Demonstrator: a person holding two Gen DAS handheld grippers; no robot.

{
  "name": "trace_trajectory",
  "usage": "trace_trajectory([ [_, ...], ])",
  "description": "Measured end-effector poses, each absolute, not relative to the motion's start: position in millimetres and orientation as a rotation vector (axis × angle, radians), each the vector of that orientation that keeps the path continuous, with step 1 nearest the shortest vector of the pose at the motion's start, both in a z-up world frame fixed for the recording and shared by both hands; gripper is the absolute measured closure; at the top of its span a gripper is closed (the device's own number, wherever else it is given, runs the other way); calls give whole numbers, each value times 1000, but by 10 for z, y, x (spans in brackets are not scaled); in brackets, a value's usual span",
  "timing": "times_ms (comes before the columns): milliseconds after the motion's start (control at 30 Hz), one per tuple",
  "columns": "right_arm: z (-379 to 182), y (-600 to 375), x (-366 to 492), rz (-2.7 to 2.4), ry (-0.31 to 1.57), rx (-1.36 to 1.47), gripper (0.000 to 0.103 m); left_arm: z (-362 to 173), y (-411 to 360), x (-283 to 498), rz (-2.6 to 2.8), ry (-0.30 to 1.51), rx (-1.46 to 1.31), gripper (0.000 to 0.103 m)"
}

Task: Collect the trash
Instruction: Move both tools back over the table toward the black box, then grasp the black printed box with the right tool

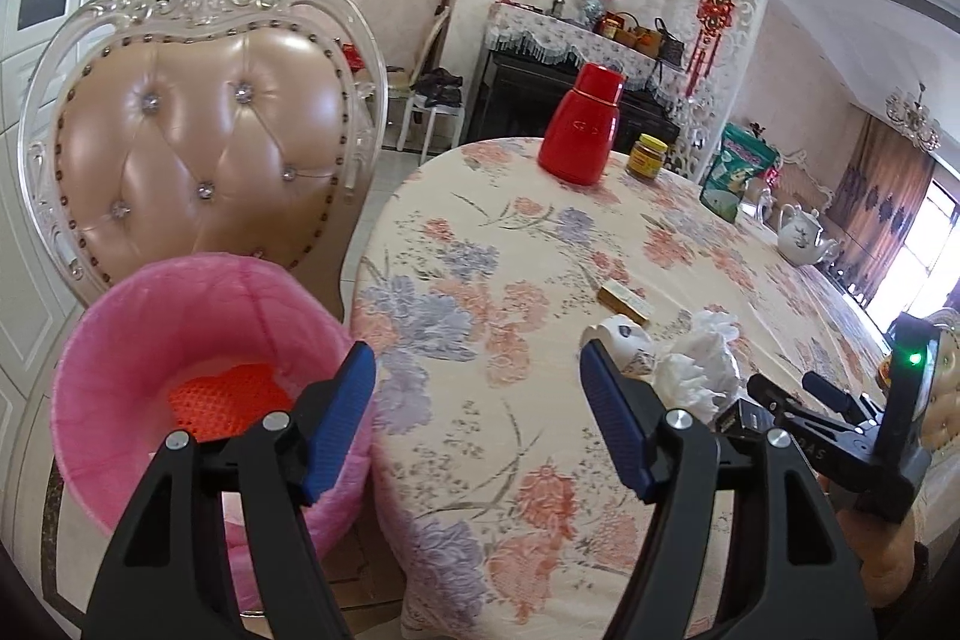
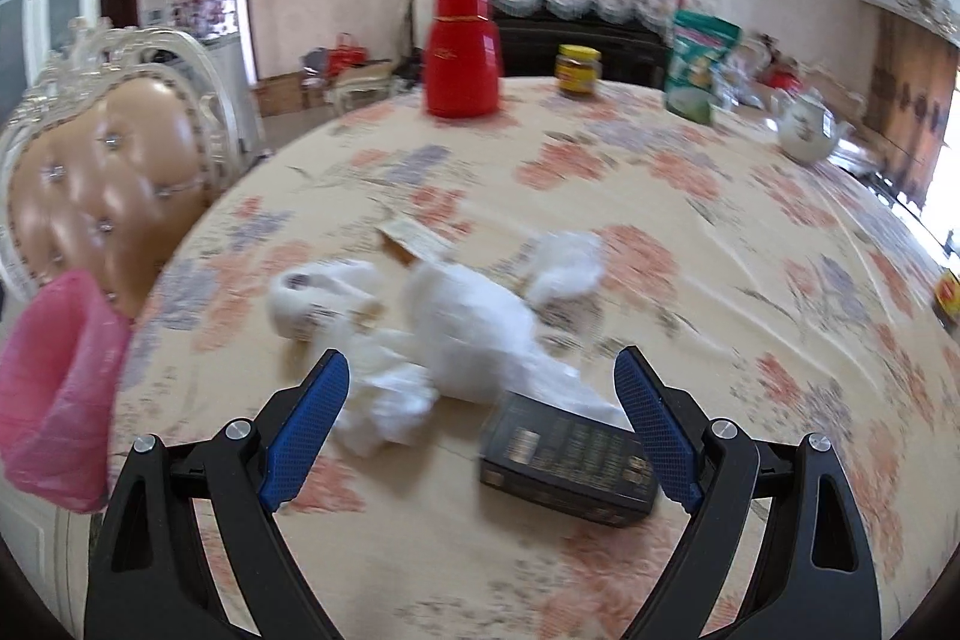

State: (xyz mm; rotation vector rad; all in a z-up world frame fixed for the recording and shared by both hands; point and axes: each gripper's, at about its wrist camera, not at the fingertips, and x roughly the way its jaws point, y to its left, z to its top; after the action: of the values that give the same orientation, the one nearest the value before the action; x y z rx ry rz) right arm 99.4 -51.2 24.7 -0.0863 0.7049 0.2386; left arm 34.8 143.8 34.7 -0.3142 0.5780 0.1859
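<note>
A bin with a pink liner (image 1: 198, 358) stands beside the table, holding an orange mesh piece (image 1: 231, 400); it also shows in the right wrist view (image 2: 60, 388). My left gripper (image 1: 477, 415) is open and empty over the table edge by the bin. Trash lies on the floral table: crumpled white tissues (image 2: 474, 334), a paper cup on its side (image 2: 312, 301), a tan carton (image 2: 414, 241) and a dark box (image 2: 570, 454). My right gripper (image 2: 480, 424) is open, hovering over the dark box and tissues. The right gripper also shows in the left wrist view (image 1: 840, 418).
A padded chair (image 1: 198, 148) stands behind the bin. A red thermos (image 2: 462, 52), a jar (image 2: 579, 70), a green bag (image 2: 699, 64) and a white teapot (image 2: 807, 130) stand at the far side of the table.
</note>
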Motion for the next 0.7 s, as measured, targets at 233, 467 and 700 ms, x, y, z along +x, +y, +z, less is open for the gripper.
trace_trajectory([
  [233, 15, -721, 1068, 166, 761, -74, 18, 308, 1362, 451, 163, 593, -309, 34],
  [467, -167, -764, 1155, 140, 820, -81, 18, 274, 1335, 518, 154, 604, -312, 32],
  [700, -191, -856, 1181, 124, 827, -86, 18, 217, 1265, 584, 140, 620, -309, 32],
])
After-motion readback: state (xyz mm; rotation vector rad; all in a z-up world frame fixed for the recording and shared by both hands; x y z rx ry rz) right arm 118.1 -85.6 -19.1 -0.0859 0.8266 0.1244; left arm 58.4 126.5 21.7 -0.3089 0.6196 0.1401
